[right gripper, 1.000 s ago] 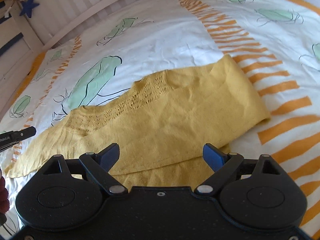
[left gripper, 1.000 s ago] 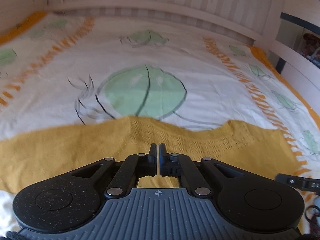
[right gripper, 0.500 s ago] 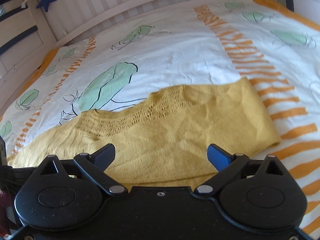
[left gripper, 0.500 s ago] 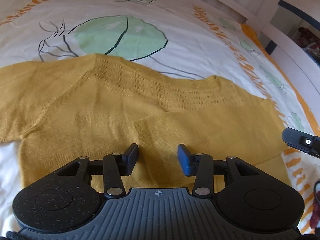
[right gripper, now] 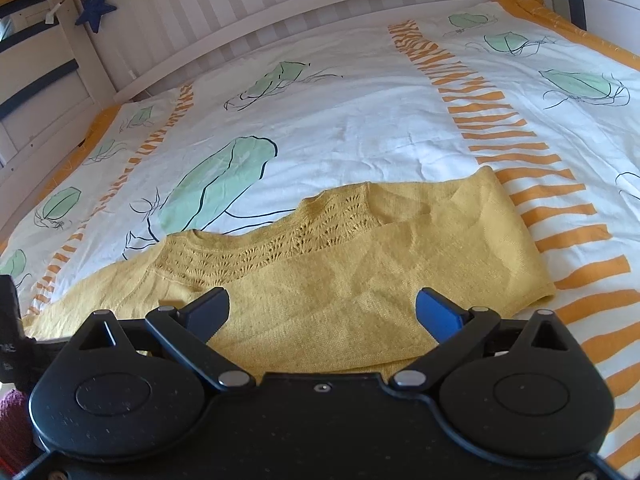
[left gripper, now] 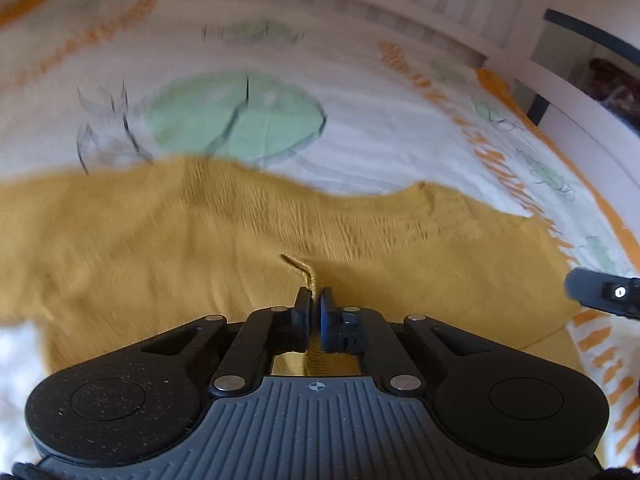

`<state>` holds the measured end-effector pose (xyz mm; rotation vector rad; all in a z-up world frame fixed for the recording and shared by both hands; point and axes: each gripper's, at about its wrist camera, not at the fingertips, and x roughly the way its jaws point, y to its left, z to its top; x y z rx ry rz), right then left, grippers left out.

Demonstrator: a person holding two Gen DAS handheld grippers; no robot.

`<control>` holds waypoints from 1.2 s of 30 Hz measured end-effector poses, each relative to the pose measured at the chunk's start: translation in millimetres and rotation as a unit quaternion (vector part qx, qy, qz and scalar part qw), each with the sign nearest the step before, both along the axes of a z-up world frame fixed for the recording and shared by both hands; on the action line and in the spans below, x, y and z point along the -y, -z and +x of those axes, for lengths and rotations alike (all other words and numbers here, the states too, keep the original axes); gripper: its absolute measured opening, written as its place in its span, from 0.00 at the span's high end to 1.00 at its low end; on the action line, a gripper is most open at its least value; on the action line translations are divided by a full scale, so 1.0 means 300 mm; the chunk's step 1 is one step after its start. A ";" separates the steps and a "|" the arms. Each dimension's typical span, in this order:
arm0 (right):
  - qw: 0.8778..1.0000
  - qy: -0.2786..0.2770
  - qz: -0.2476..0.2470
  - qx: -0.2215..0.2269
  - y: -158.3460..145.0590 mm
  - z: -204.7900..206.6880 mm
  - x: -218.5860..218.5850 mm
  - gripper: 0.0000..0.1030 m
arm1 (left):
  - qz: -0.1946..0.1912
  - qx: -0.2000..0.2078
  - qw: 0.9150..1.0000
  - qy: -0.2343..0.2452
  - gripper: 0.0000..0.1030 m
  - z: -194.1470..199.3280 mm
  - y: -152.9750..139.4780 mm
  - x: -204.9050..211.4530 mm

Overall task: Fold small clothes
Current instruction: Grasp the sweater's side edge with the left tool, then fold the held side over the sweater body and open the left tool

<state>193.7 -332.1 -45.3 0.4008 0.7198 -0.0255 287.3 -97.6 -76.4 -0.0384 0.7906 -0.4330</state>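
Note:
A mustard-yellow knit sweater [left gripper: 200, 240] lies spread on the bed, its lace yoke towards the headboard; it also shows in the right wrist view [right gripper: 360, 280]. My left gripper [left gripper: 315, 304] is shut on a pinched ridge of the sweater's fabric near its lower middle. My right gripper [right gripper: 322, 310] is open and empty, just above the sweater's right half, where one sleeve is folded over the body. The left wrist view is blurred by motion.
The bed has a white cover [right gripper: 360, 120] with green leaf prints and orange stripes. A white slatted headboard [right gripper: 280, 4] stands behind, with side rails left and right. A blue star [right gripper: 95, 8] hangs at the left post. The other gripper's tip [left gripper: 600, 292] shows at the right.
My left gripper was shut, opened over the sweater half a second ago, and has now shut on a pinch of fabric. My right gripper stayed open and drew back slightly.

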 end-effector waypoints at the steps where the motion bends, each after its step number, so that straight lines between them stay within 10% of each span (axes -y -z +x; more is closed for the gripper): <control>1: 1.000 -0.001 -0.001 -0.002 0.002 0.001 -0.003 0.02 | 0.007 0.019 1.000 0.004 0.96 -0.006 -0.028 -0.003; 9: 1.000 -0.010 0.000 -0.013 0.018 0.004 -0.021 0.02 | 0.001 0.062 0.998 -0.029 0.96 0.043 -0.193 -0.146; 25: 0.999 -0.025 -0.008 -0.034 0.046 0.017 -0.053 0.01 | 0.043 -0.059 0.992 -0.099 0.92 0.134 0.035 -0.292; 36: 0.998 -0.032 -0.009 -0.044 0.062 0.023 -0.063 0.00 | 0.074 -0.031 0.994 -0.080 0.80 0.094 0.054 -0.289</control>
